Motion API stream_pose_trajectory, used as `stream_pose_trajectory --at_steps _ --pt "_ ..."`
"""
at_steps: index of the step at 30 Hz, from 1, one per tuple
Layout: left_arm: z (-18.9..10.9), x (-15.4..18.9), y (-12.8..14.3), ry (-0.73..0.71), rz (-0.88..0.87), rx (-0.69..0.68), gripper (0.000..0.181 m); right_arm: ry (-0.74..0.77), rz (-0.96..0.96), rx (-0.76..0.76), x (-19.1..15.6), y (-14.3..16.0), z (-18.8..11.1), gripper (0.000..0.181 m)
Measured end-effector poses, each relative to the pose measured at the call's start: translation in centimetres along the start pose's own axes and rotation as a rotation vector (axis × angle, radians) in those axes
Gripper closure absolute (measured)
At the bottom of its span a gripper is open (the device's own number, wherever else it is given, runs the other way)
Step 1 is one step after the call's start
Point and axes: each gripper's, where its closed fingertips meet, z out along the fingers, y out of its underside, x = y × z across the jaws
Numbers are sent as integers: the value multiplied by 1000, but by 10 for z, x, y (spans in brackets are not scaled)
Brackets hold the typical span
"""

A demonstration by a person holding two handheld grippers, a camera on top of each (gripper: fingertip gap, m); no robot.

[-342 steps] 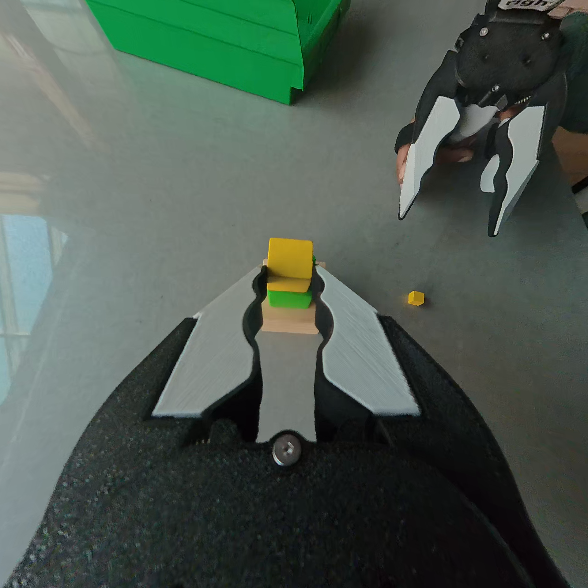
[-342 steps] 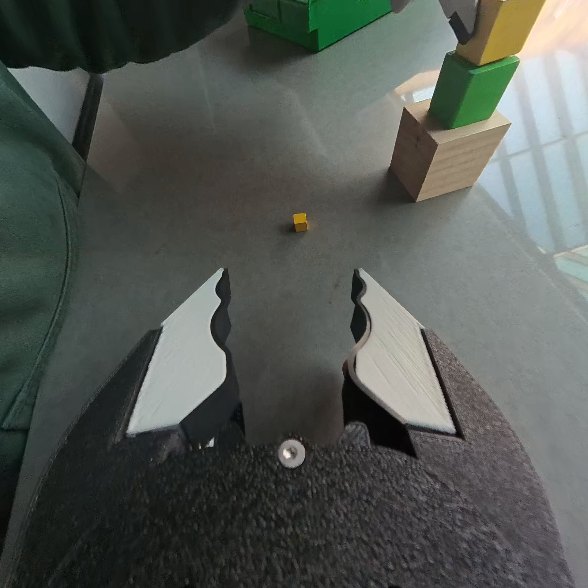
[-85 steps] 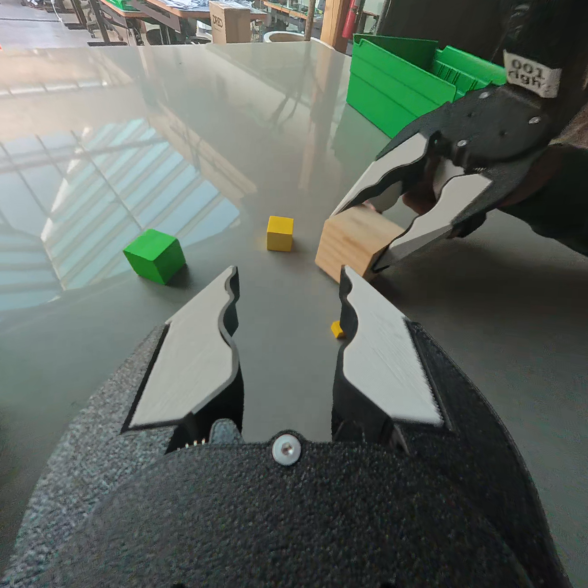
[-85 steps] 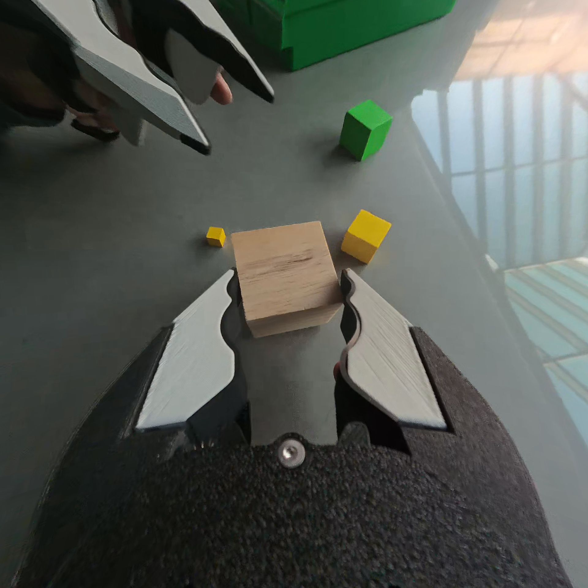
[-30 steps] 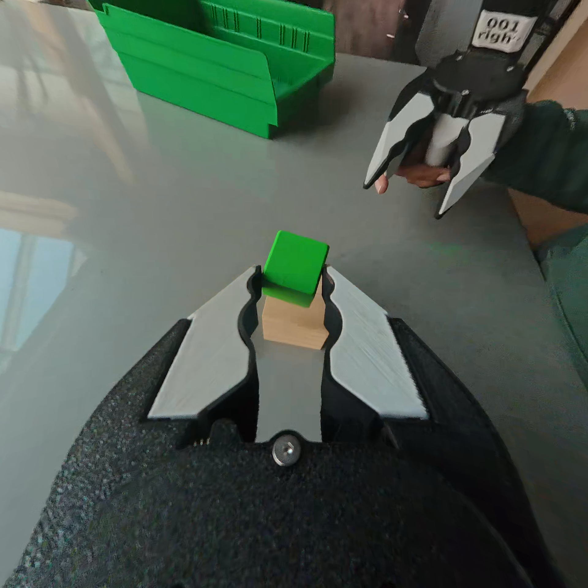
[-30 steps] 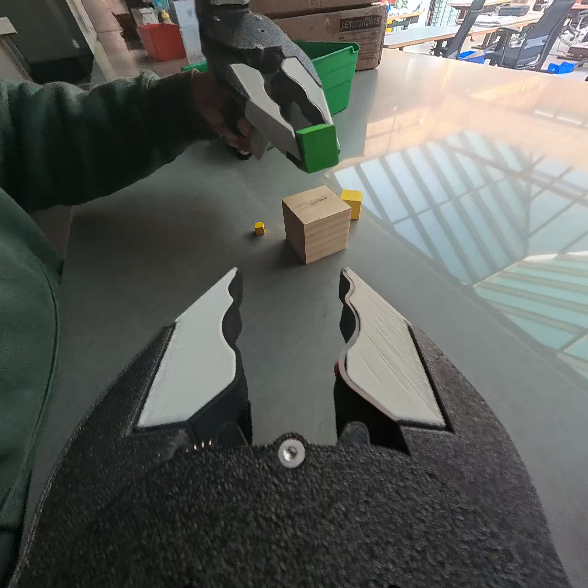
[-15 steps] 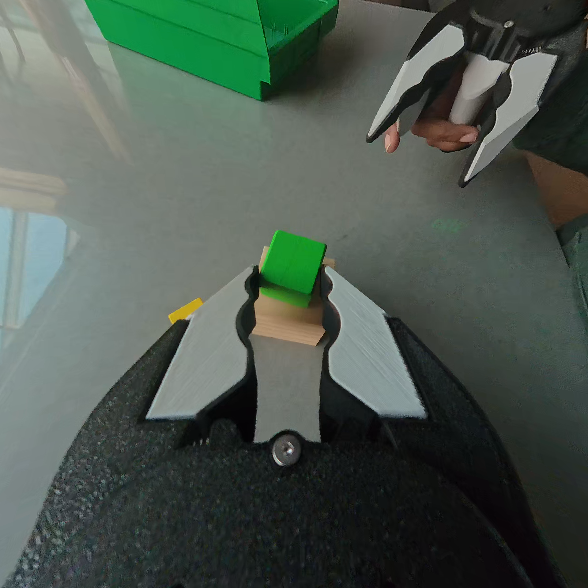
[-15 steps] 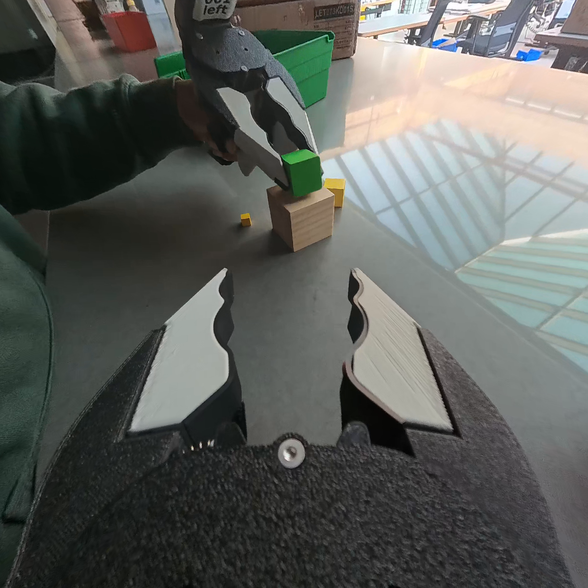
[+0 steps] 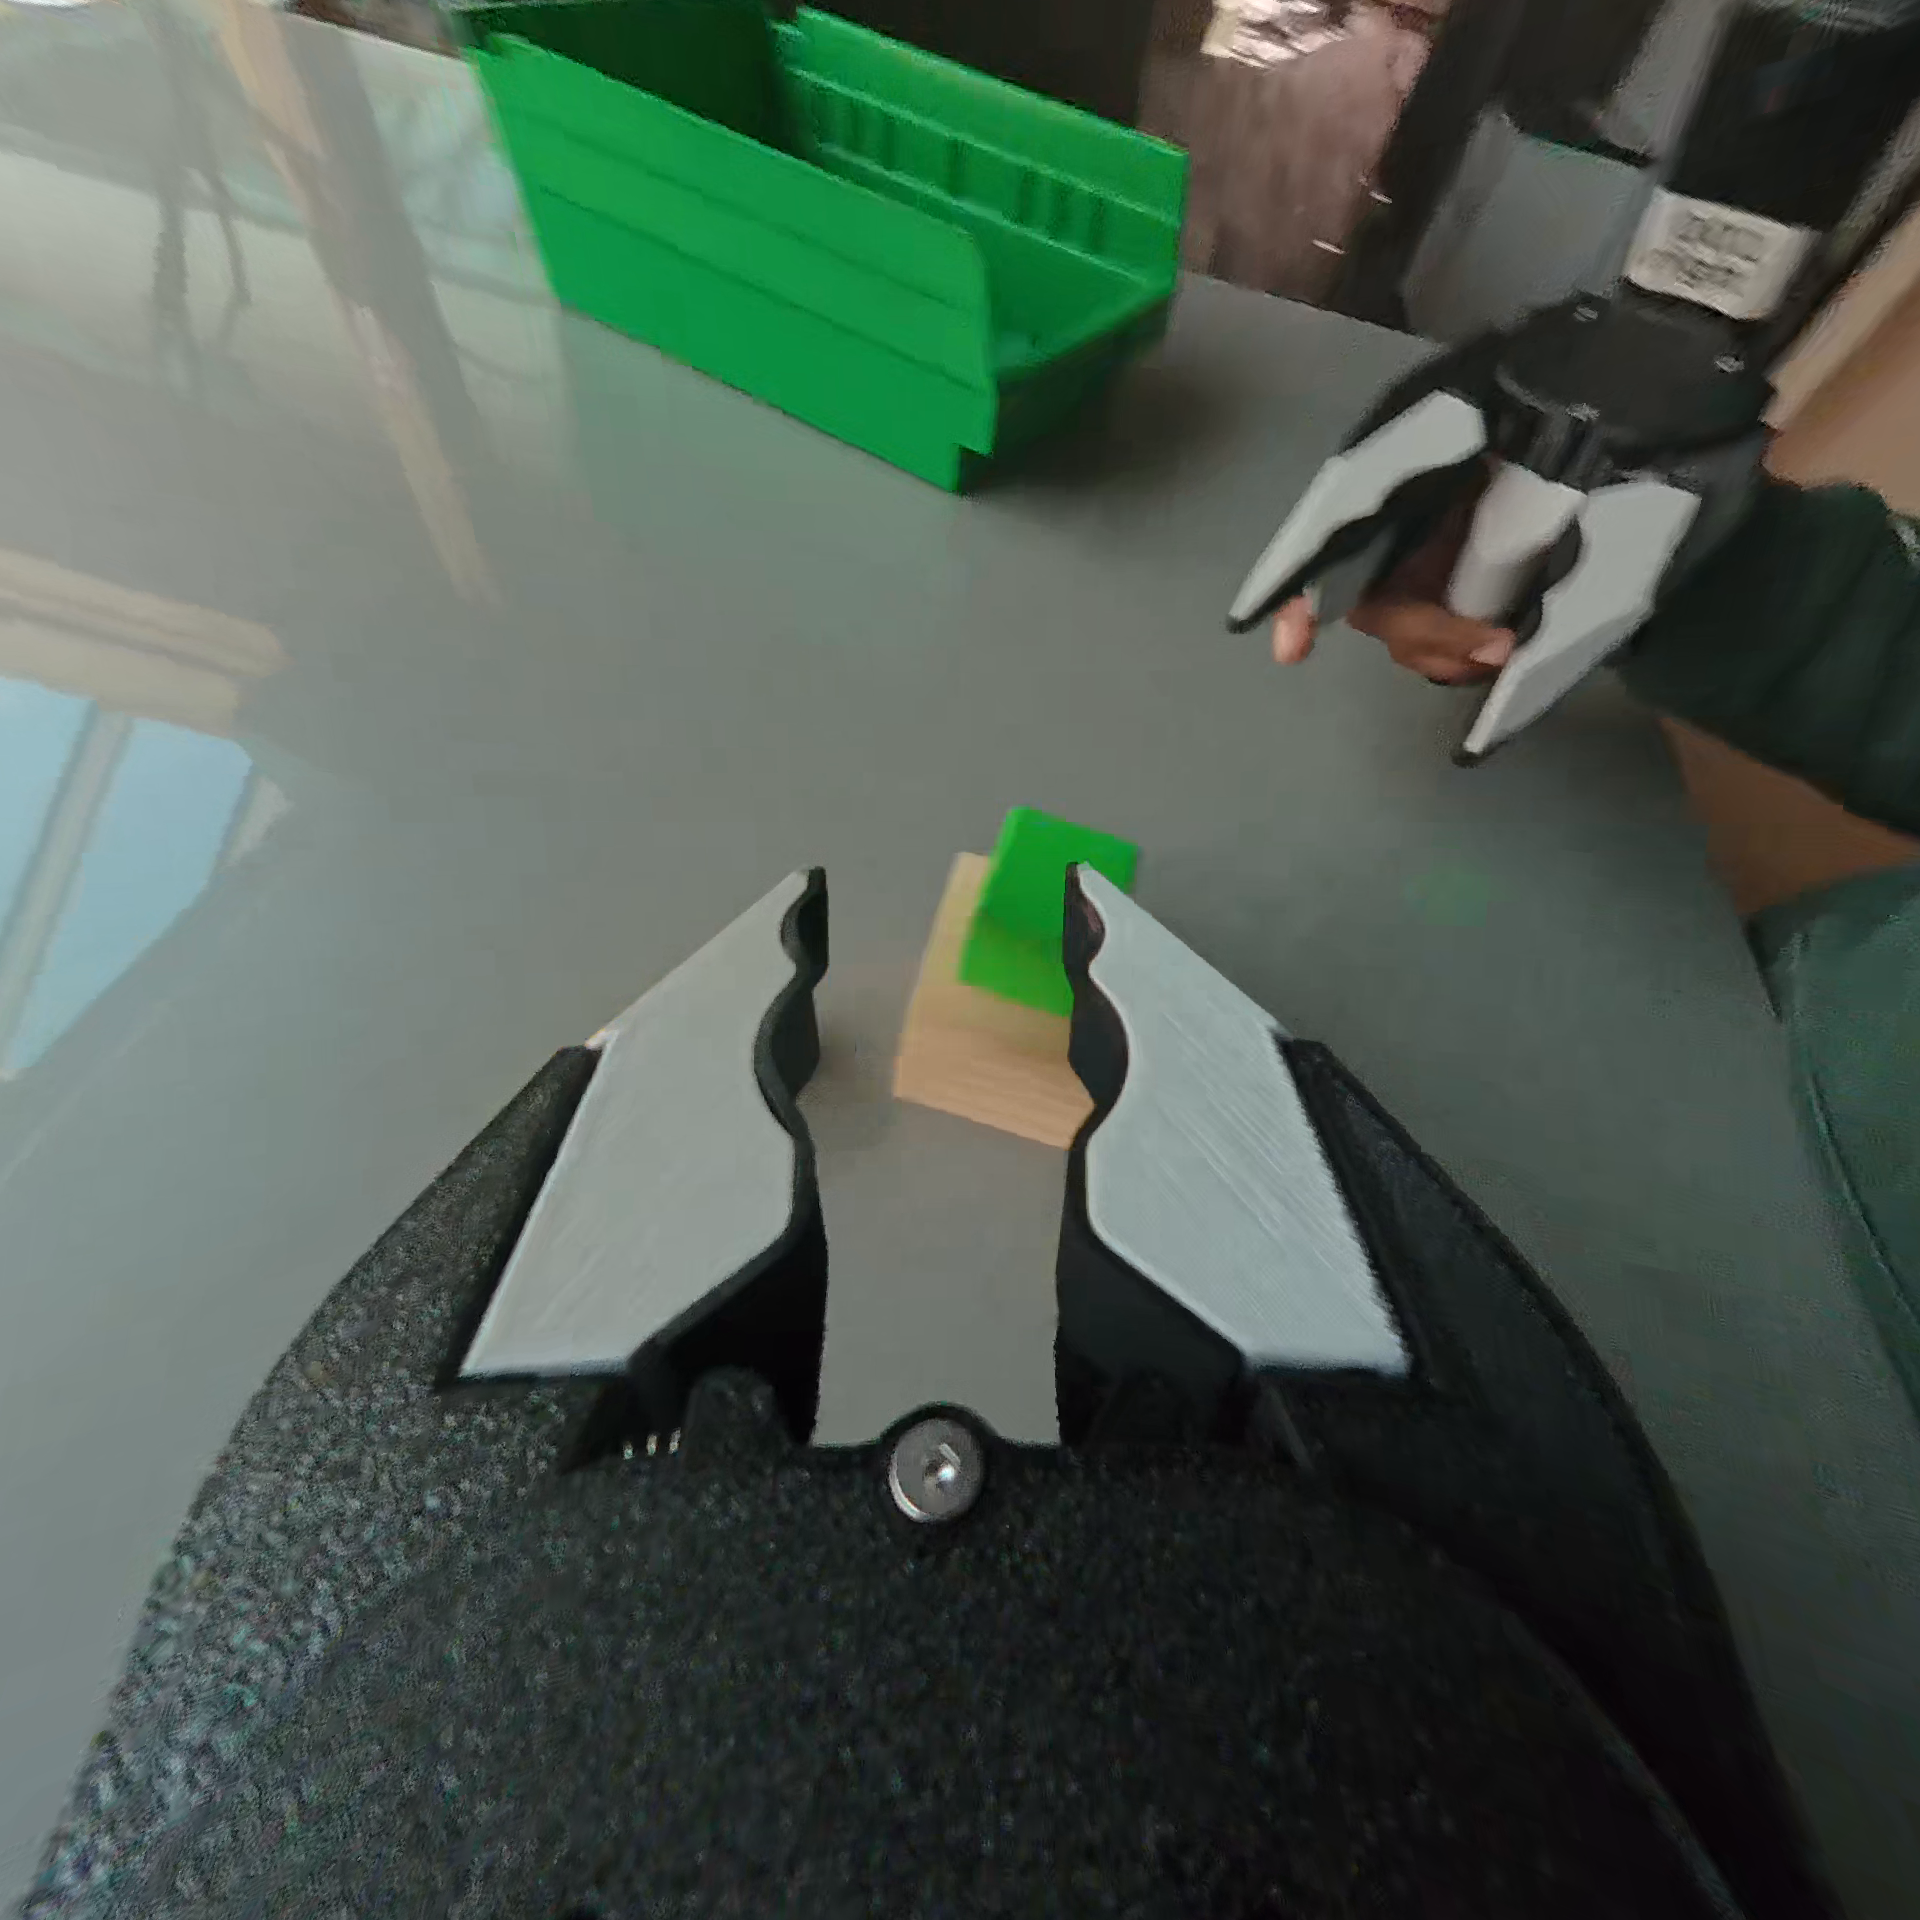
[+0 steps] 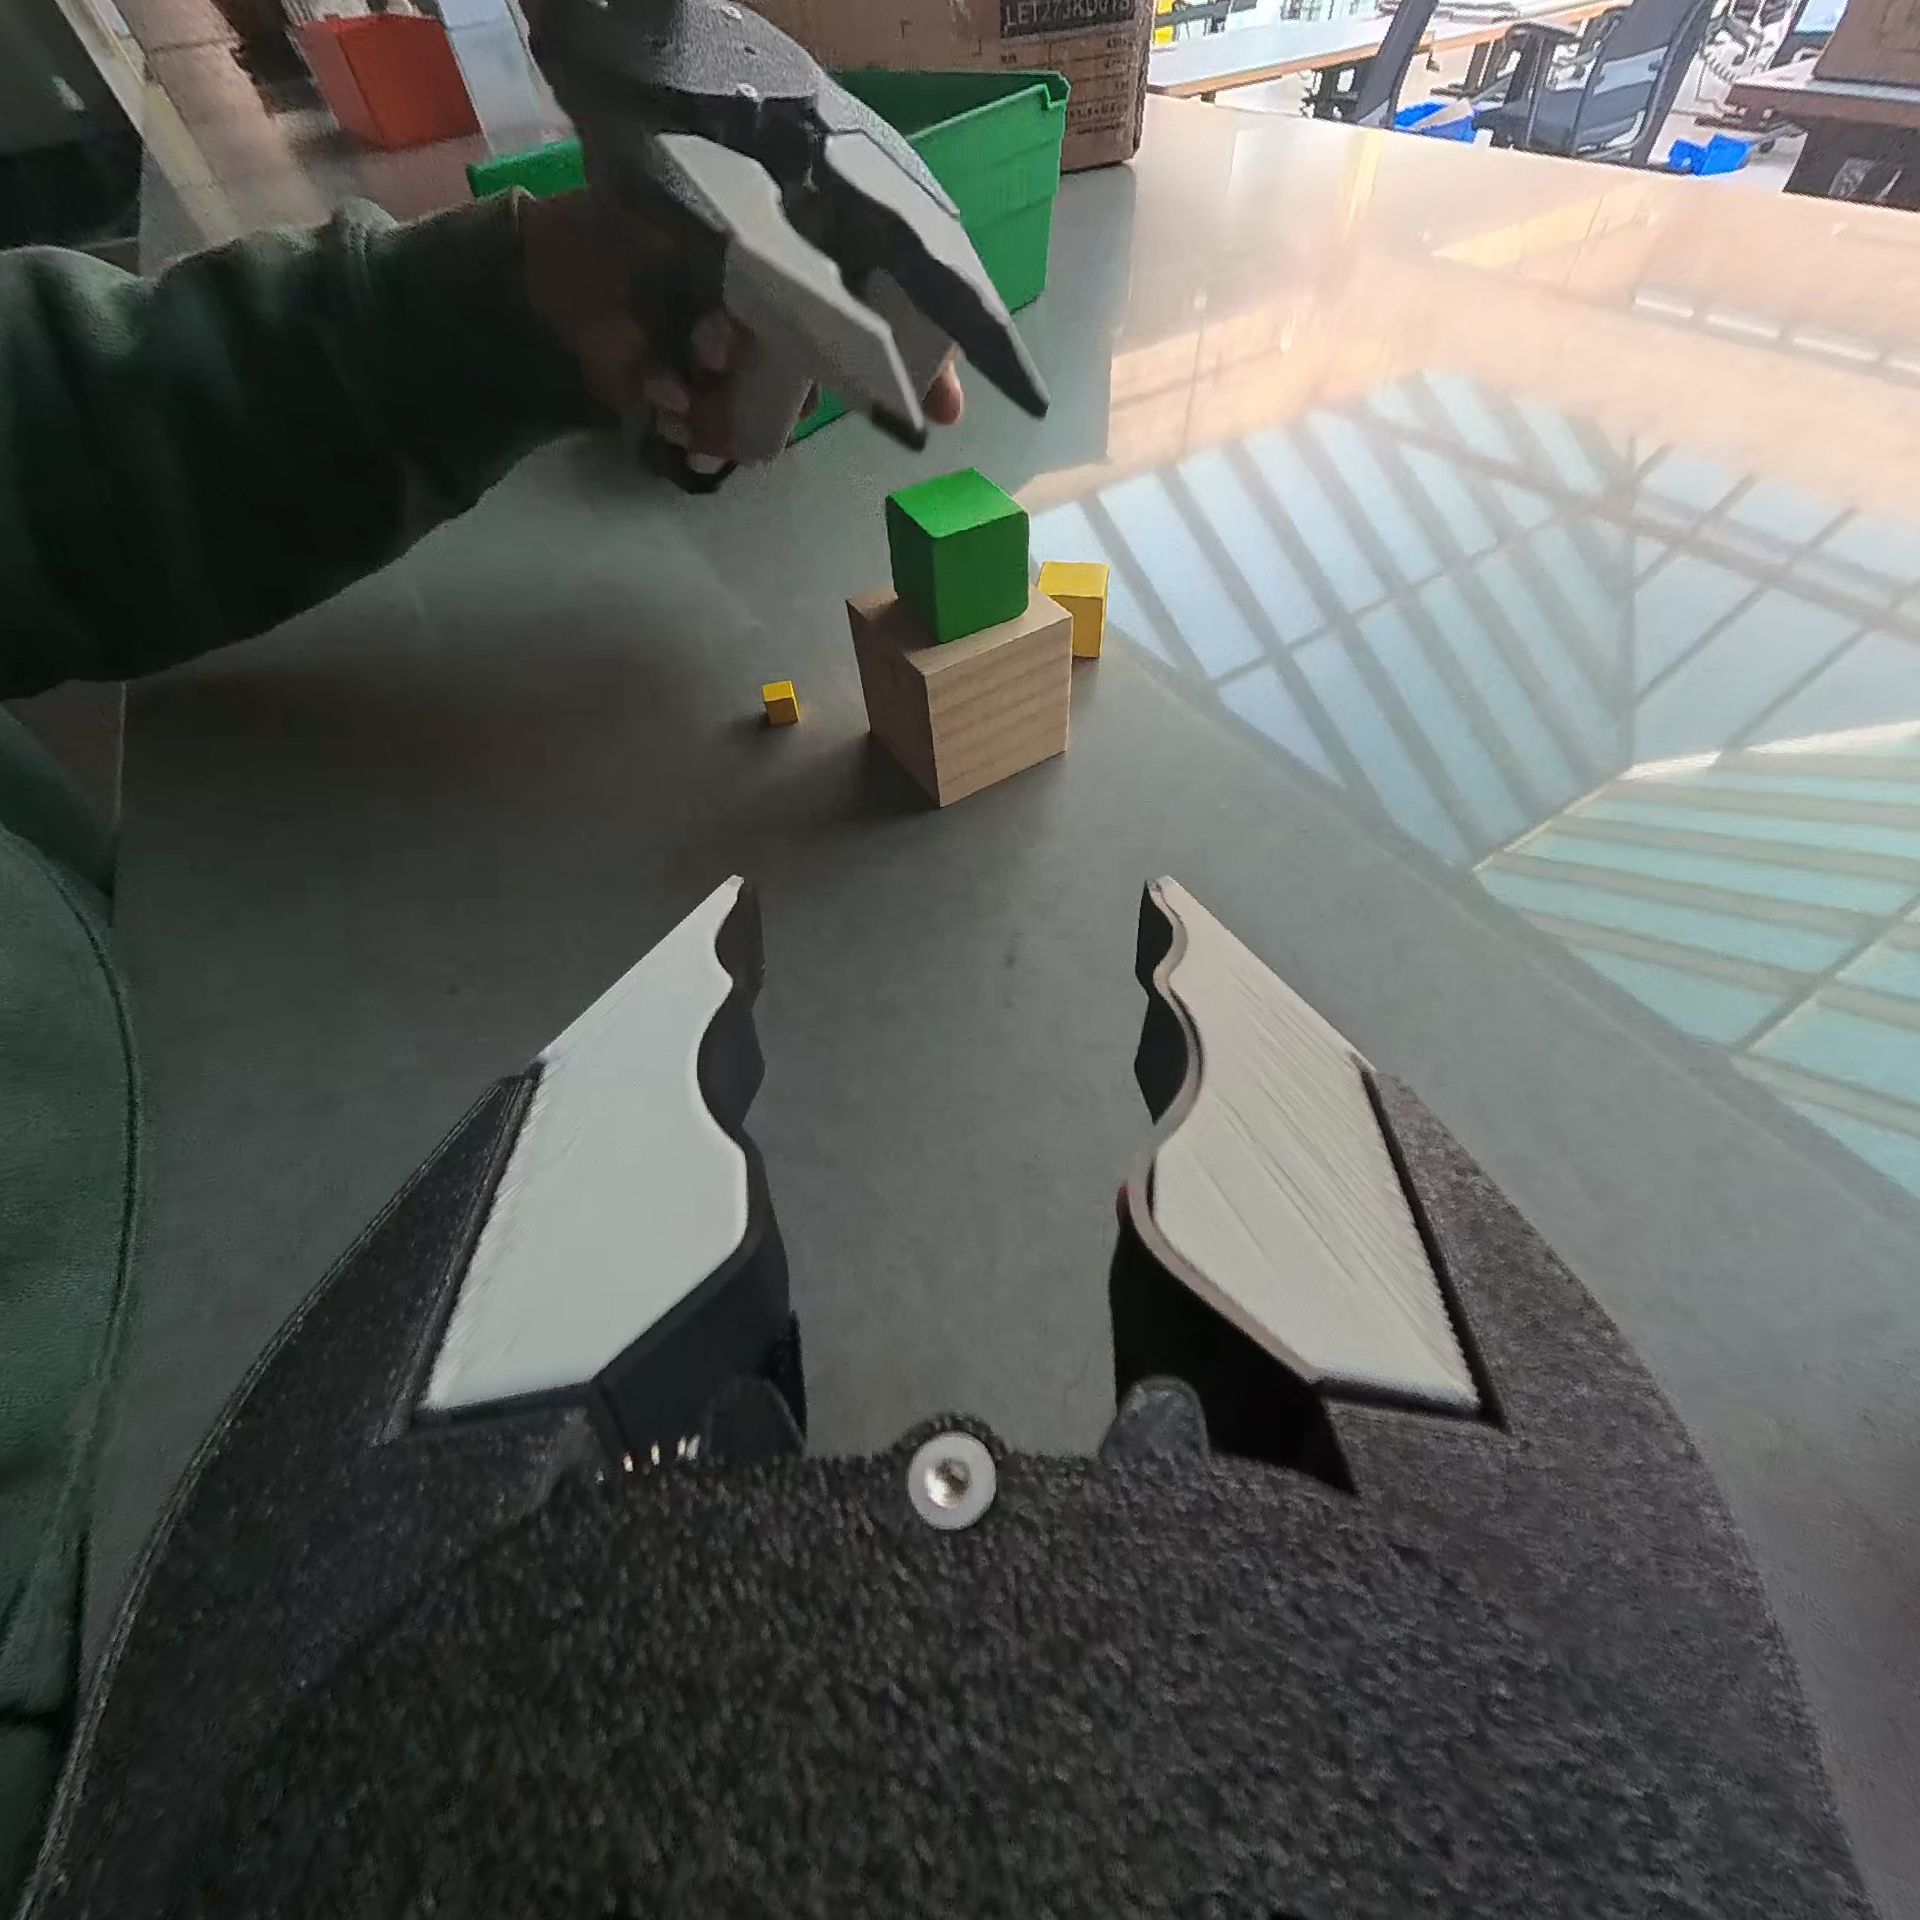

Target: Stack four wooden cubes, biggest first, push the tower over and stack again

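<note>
Grey glossy table [image 10: 1351, 727], one: it reflects window bars on its right side in the right wrist view. Plain wooden cube [image 10: 971, 701], one, standing on the table; seen also in the left wrist view [image 9: 977, 1060]. Green painted wooden cube [image 10: 958, 551], one, resting on top of the wooden cube, set toward its far left corner and turned a little out of square with it; in the left wrist view [image 9: 1029, 914] it is partly hidden behind the gripper's right finger. Left gripper [image 9: 945, 883]: half a second ago its fingers were closed on the green cube over the wooden one; now the jaws stand parted and hold nothing, and in the right wrist view the left gripper [image 10: 971, 416] hangs above and just left of the green cube, clear of it, with a hand in a dark green sleeve [image 10: 260, 416] behind it. Right gripper [image 10: 945, 894]: jaws wide apart, empty, over bare table, well short of the stack, much as before; in the left wrist view the right gripper [image 9: 1361, 686] shows far off to the right, also spread. Medium yellow cube [image 10: 1075, 603], one, on the table just behind the wooden cube. Tiny yellow cube [image 10: 780, 701], one, on the table near the wooden cube's left side. Green plastic storage bin [image 9: 831, 260], one, at the far side of the table, well apart from the stack.
</note>
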Motion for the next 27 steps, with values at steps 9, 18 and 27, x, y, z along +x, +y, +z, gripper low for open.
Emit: stream_pose_trajectory --at_steps 9,18,27 --pt "5 -64 46 -329 -263 -148 132 -8 3 -3 -4 1 5 109" --pt "29 -58 64 -360 -217 -253 152 10 16 -11 -2 7 0 110" --pt "1 -34 20 -157 -20 -198 155 -3 21 2 -6 4 0 112"
